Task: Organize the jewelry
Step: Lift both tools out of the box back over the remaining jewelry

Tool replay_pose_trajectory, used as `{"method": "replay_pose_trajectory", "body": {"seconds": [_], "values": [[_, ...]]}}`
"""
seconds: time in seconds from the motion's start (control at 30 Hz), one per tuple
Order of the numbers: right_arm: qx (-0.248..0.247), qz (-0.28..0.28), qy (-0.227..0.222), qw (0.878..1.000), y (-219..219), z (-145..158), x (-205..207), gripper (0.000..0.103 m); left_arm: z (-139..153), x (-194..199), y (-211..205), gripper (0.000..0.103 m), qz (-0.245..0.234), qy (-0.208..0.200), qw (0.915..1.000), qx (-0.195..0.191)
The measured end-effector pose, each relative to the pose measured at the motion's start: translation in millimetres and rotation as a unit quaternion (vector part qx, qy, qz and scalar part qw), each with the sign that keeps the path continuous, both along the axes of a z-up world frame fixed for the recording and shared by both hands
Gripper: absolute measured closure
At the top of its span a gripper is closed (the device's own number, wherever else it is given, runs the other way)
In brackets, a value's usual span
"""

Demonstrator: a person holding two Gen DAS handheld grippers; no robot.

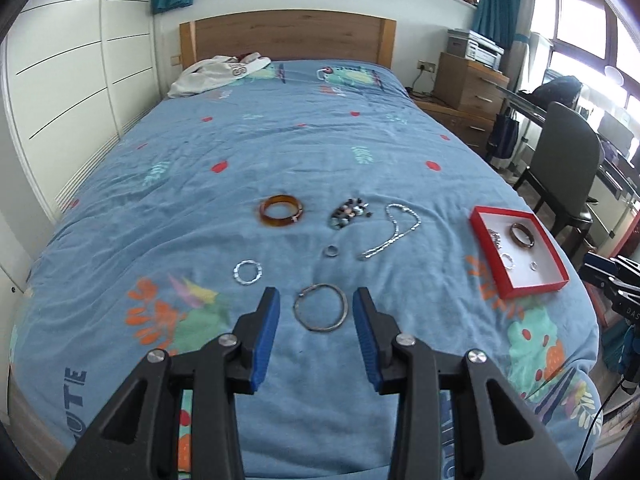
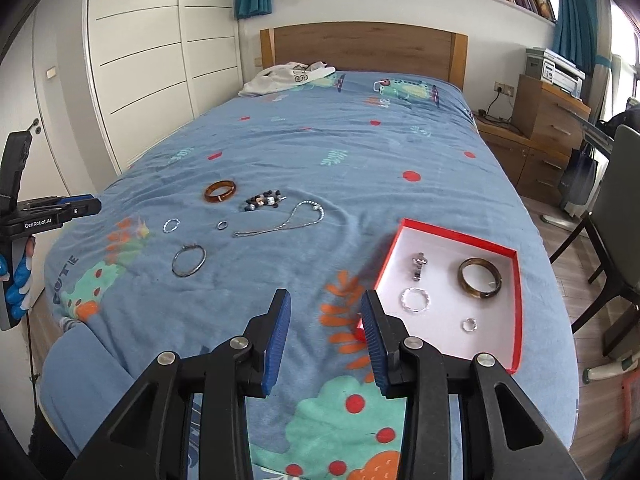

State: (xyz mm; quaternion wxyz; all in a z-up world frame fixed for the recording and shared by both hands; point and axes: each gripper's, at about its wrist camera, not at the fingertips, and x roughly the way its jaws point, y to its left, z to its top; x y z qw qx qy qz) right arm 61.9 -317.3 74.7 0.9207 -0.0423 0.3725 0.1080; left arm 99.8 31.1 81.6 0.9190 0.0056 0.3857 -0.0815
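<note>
My left gripper (image 1: 316, 306) hangs wide open and empty over the thin silver bangle (image 1: 320, 307) on the bedspread (image 1: 280, 152). My right gripper (image 2: 326, 310), also spread and empty, sits just left of the red tray (image 2: 518, 304) holding a brown bangle (image 2: 479, 278).

left wrist: low over bed (image 1: 320, 152) foot, faces headboard (image 1: 286, 36), near bangle (image 1: 320, 307) | right wrist: further right, same heading, near box (image 2: 516, 304) | shared: bed, jewelry, box, headboard
</note>
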Motion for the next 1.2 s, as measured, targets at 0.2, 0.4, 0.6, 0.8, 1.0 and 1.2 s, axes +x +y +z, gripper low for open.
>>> {"method": "replay_pose_trajectory", "body": {"seconds": [0.2,0.4,0.6,0.8,1.0,1.2], "values": [[-0.008,0.013,0.008,1.000,33.4,-3.4,-7.1,0.066,-13.9,-22.5,48.6,0.067,0.033,0.006,0.9994,-0.013],[-0.014,0.025,0.012,1.000,58.2,-3.7,-5.7,0.066,-35.9,-31.4,70.6,0.066,0.050,0.018,0.9980,-0.035],[-0.008,0.032,0.023,0.999,70.1,-15.5,5.3,0.065,-57.5,-27.2,75.5,0.066,0.059,0.031,0.9968,-0.043],[0.001,0.031,0.040,0.999,75.0,-37.2,20.9,0.065,-77.5,-11.9,68.2,0.066,0.050,0.052,0.9962,-0.050],[0.008,0.032,0.058,0.998,78.6,-56.9,40.0,0.065,-98.1,6.4,55.9,0.066,0.038,0.074,0.9952,-0.050],[0.016,0.037,0.073,0.997,81.9,-72.7,62.3,0.065,-116.9,24.7,46.9,0.066,0.035,0.095,0.9934,-0.053]]}}
